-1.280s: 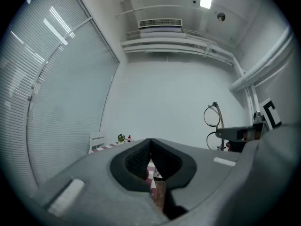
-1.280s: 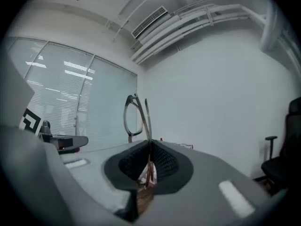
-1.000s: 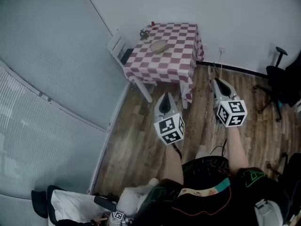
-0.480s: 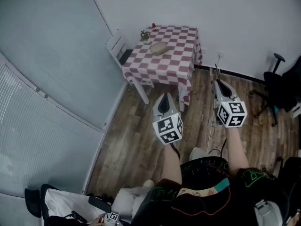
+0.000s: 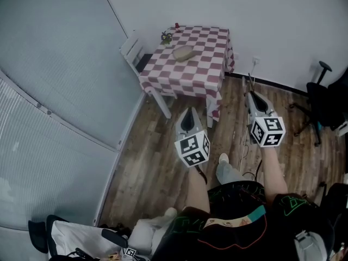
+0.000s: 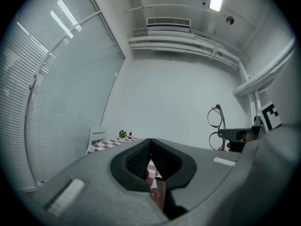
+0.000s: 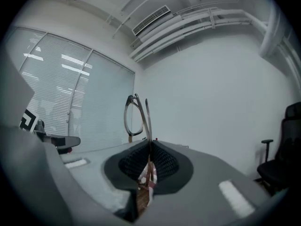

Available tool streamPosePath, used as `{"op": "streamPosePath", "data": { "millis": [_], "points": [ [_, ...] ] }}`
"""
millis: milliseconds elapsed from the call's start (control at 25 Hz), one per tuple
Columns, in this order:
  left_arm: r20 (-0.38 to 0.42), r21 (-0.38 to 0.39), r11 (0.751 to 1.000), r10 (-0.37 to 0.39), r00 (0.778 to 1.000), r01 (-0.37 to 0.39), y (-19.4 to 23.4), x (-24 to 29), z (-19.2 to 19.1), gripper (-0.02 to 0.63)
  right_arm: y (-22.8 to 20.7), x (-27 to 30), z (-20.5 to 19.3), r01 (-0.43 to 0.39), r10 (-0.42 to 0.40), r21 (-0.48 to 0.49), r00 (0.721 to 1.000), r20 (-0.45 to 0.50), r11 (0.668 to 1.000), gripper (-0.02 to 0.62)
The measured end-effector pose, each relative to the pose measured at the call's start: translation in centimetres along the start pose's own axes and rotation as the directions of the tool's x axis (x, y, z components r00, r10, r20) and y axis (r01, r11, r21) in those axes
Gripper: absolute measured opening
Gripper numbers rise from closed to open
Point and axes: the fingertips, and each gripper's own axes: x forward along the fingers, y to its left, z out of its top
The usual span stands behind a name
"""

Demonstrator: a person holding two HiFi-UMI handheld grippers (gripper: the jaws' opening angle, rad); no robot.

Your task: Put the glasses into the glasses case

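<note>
A tan oval glasses case [image 5: 184, 53] lies on the far table with a red-and-white checked cloth [image 5: 202, 65]. My right gripper [image 5: 251, 95] is held out over the wooden floor, well short of the table, shut on thin-framed glasses [image 7: 136, 116] that stick up from its jaws. The glasses [image 6: 215, 126] also show at the right of the left gripper view. My left gripper [image 5: 188, 115] hangs beside it, lower and to the left, jaws shut with nothing between them [image 6: 150, 144].
A small plant [image 5: 166, 37] and a red item [image 5: 176, 28] stand at the table's back edge. A white chair [image 5: 132, 51] sits at its left. A black office chair [image 5: 325, 94] stands at the right. Cables [image 5: 246, 145] trail on the floor.
The person has stepped forward, a foot now showing between the grippers. The table sits slightly nearer. Both grippers keep their pose and the glasses stay held.
</note>
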Motion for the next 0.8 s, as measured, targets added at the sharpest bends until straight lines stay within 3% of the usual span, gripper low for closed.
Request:
{"op": "streamPosePath", "data": {
  "millis": [800],
  "points": [
    [-0.192, -0.077, 0.996, 0.019, 0.981, -0.034, 2.3, 11.3, -8.5, 0.009, -4.2, 11.0, -6.4, -0.003, 0.010, 0.040, 0.986, -0.167, 0.999, 0.021]
  ]
}}
